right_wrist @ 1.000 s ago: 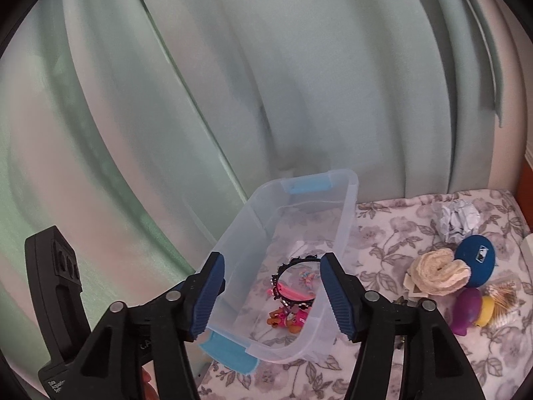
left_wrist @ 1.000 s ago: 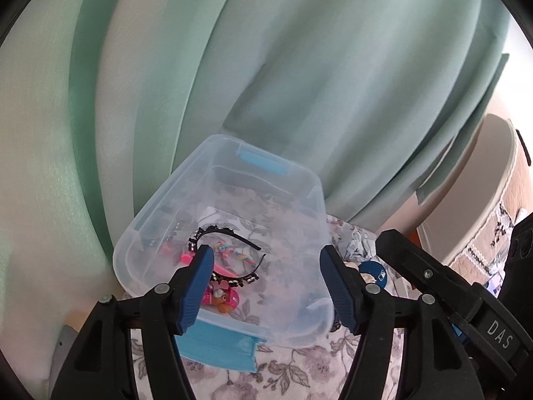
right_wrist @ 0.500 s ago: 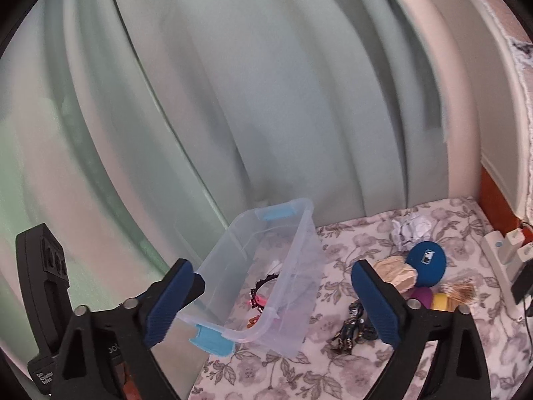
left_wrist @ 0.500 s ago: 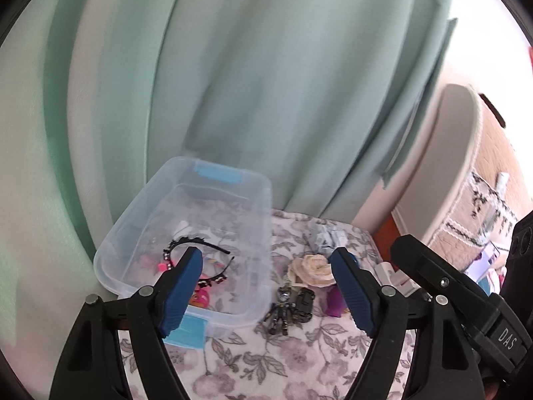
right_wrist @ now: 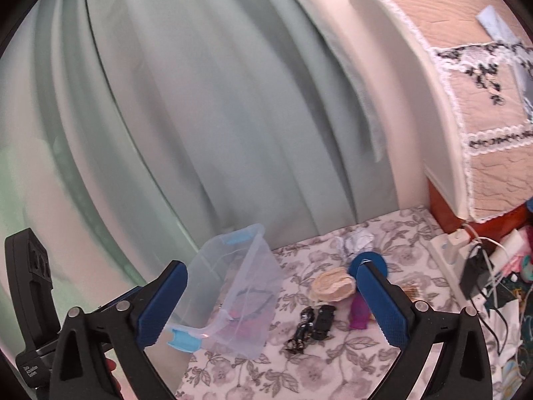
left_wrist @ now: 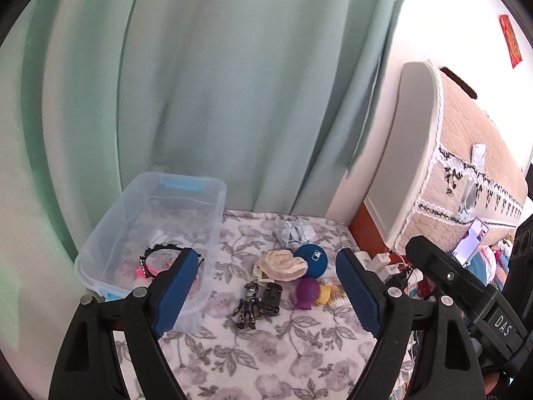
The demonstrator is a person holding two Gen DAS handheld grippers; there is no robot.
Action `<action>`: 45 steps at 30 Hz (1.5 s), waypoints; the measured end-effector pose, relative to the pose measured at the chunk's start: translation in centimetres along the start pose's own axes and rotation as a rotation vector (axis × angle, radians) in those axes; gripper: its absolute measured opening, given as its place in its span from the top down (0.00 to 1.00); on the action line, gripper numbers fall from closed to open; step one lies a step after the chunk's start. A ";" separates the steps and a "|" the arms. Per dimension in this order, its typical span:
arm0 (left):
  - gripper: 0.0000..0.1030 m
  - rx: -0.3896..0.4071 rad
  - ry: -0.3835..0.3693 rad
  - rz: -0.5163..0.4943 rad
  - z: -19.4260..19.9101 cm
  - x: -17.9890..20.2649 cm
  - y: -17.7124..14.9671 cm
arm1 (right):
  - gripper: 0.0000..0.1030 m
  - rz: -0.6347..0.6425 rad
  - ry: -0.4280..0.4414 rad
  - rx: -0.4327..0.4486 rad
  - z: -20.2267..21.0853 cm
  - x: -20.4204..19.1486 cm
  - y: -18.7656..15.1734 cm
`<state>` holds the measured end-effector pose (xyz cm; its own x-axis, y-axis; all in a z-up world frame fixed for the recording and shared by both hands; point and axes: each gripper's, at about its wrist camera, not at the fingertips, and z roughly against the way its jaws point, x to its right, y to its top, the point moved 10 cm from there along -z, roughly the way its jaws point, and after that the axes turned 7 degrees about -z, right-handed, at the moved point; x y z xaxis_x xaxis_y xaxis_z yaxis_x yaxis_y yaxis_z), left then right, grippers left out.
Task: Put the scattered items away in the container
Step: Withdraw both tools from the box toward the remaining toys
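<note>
Sitting at the left of the floral cloth (left_wrist: 266,360), hard against the green curtain (left_wrist: 233,83), the clear plastic container (left_wrist: 213,233) has blue latches at both ends; inside it lie a black headband (left_wrist: 160,250) and some pink pieces beside it, too small to make out; the rest of its floor shows bare cloth pattern through the plastic. Scattered to its right on the cloth, outside it: a dark toy figure (left_wrist: 248,305) touching a small black block toy (left_wrist: 271,298); a purple toy (left_wrist: 306,293) with a yellow piece just beside it; a cream frilled bundle (left_wrist: 283,265) against a blue ball (left_wrist: 311,256); a crumpled grey-white paper (left_wrist: 294,230) nearest the curtain. Left gripper (left_wrist: 263,295) hangs above the cloth, its jaws having just been opening, spread wide with nothing between them; right gripper (right_wrist: 271,303) likewise has just been opening and stands at its widest, empty, the container and toys seen through the gap. At far right stand a padded headboard (right_wrist: 466,83) and tangled chargers (right_wrist: 476,266).
</note>
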<state>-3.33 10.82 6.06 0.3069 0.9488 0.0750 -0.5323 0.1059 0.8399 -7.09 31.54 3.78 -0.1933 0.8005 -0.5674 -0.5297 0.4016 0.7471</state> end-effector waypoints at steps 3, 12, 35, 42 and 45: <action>0.17 -0.012 -0.013 -0.014 -0.2 1.5 -0.2 | 0.00 -0.040 -0.025 0.008 0.8 2.0 0.4; 0.12 -0.042 -0.019 -0.040 -1.3 4.0 -1.1 | 0.00 -0.106 -0.064 0.032 2.4 6.3 0.9; 0.01 -0.173 -0.038 -0.029 -11.1 4.4 -7.5 | 0.00 -0.218 -0.155 -0.164 -4.9 15.0 -6.0; 0.01 -0.213 -0.022 -0.007 -14.2 2.8 -9.8 | 0.00 -0.224 -0.154 -0.211 -7.4 15.9 -8.0; 0.01 -0.231 -0.022 -0.012 -15.4 2.3 -10.7 | 0.00 -0.230 -0.152 -0.243 -8.6 16.3 -9.1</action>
<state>-9.07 16.50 -11.04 0.3301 0.9406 0.0794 -0.6944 0.1849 0.6954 -12.50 37.12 -15.26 0.0693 0.7659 -0.6392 -0.7290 0.4763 0.4916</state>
